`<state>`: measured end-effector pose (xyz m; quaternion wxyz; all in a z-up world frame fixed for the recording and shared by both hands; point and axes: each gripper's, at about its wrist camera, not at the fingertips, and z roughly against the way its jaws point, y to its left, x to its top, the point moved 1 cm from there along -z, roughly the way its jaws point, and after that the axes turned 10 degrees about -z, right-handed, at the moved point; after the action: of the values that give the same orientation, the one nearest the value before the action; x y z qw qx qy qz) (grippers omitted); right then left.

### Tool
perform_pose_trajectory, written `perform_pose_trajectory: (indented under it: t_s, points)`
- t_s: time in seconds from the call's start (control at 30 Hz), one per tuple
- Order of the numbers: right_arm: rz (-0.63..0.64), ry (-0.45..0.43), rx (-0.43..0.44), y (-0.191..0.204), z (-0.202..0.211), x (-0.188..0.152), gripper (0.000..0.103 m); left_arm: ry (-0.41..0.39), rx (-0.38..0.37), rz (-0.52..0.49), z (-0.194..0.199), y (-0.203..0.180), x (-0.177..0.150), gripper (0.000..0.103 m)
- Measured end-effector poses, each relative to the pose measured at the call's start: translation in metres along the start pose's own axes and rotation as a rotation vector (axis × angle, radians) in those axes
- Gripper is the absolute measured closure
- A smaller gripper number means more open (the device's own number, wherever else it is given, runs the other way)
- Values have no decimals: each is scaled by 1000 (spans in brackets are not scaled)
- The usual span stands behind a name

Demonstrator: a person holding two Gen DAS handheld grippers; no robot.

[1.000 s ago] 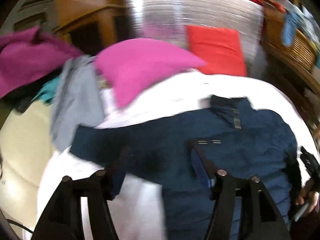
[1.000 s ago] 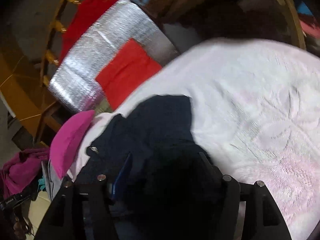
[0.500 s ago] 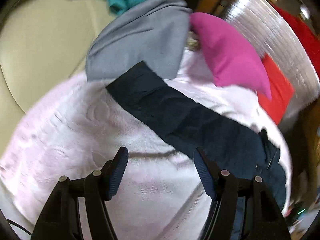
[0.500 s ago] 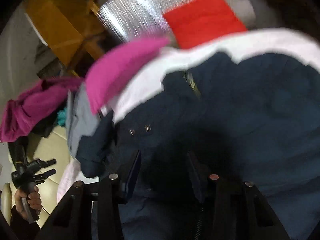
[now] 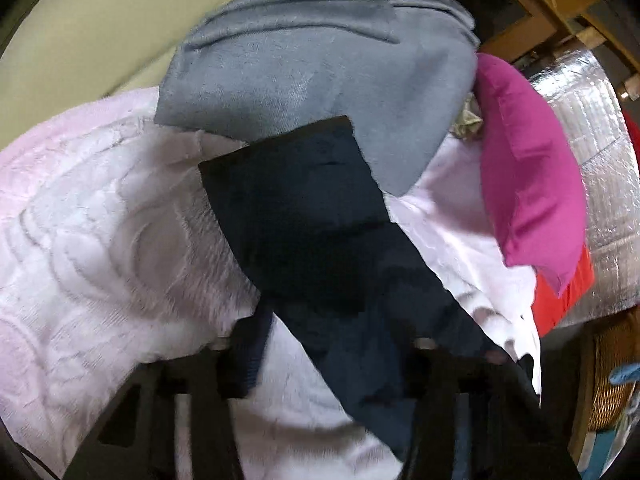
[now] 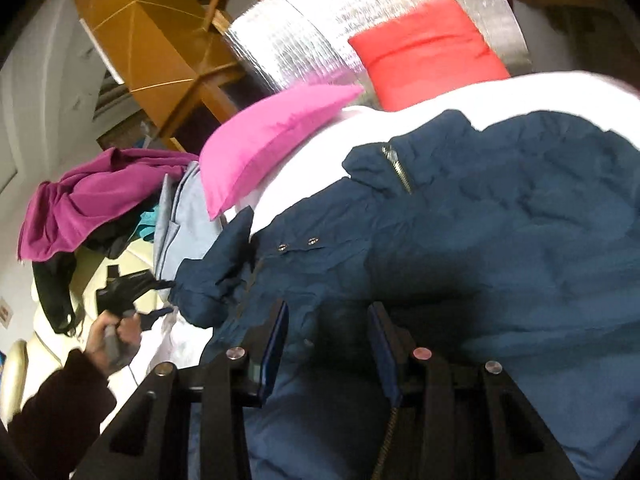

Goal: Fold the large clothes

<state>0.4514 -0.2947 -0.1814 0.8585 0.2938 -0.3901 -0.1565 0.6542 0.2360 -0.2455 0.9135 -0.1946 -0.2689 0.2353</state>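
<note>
Showing only rightward — jacket zipper (image 6: pixel 398 170), hand (image 6: pixel 116 336)

The left wrist camera sits just behind the left gripper (image 5: pixel 332 344) and looks steeply down, very close to the dark blue jacket's sleeve (image 5: pixel 304 216) on the pale pink bed cover (image 5: pixel 100 216). The right wrist camera looks more gently down over the jacket body (image 6: pixel 480 240). Both views share the bright pink pillow (image 5: pixel 528 176) (image 6: pixel 272 140), the grey cloth (image 5: pixel 320 64) (image 6: pixel 180 216) and the shiny silver sheet (image 5: pixel 600 168) (image 6: pixel 320 32).
</note>
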Motion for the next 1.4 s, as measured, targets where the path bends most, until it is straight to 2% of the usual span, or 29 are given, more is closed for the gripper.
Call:
perform_pose_trajectory:
  t_s: [0.17, 0.27, 0.33, 0.47, 0.53, 0.67, 0.77, 0.9, 1.07, 1.4]
  points:
    - [-32, -51, -16, -13, 30, 4, 58, -47, 35, -27, -5, -3, 4, 92]
    - [-31, -67, -48, -23, 45, 5, 58, -92, 55, -88, 8, -17, 4, 96]
    - [-46, -80, -58, -31, 54, 5, 58, -128, 59, -171, 25, -35, 3, 98]
    - [-83, -106, -66, -44, 71, 6, 58, -180, 50, -353, 66, -88, -7, 98]
    - [-108, -127, -62, -51, 83, 6, 58, -213, 20, -447, 95, -125, -18, 98]
    - [-142, -169, -49, -64, 110, 5, 58, -283, -57, -615, 148, -199, -50, 98]
    - [-172, -185, -46, -74, 127, 3, 58, -307, -106, -715, 170, -246, -81, 98]
    - [-203, -216, -49, -91, 155, 0, 58, -272, -198, -849, 177, -314, -141, 98]
    - [-259, -248, -61, -116, 182, -4, 58, -197, -278, -981, 165, -373, -214, 99]
    - [-332, -276, -89, -153, 208, -13, 58, 17, -288, -995, 81, -415, -293, 99]
